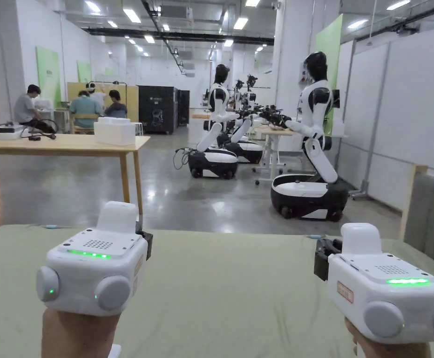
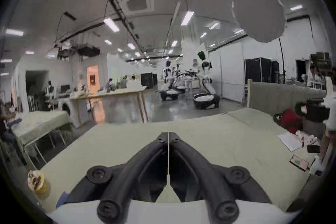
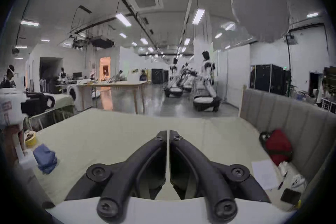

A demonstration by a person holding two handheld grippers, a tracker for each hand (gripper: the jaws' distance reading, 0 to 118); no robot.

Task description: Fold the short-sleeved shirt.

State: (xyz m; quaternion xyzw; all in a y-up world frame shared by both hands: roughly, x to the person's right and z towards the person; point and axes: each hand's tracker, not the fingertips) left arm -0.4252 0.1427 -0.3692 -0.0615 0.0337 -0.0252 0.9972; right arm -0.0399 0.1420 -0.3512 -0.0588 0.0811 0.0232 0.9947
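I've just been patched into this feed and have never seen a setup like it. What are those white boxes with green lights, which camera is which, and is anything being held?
The white boxes are two hand-held grippers: the left gripper and the right gripper, each held by a person's hand above a pale green table. The wide picture comes from a camera on the person's head. The two round, fisheye pictures come from cameras riding on each gripper, looking out along its black jaws.

In both gripper views the jaws are closed together with nothing between them, so nothing is held.

On the table: a blue bundle of cloth and a yellow tub to the left, a red bag and a paper sheet to the right. I cannot tell whether the blue cloth is the shirt.
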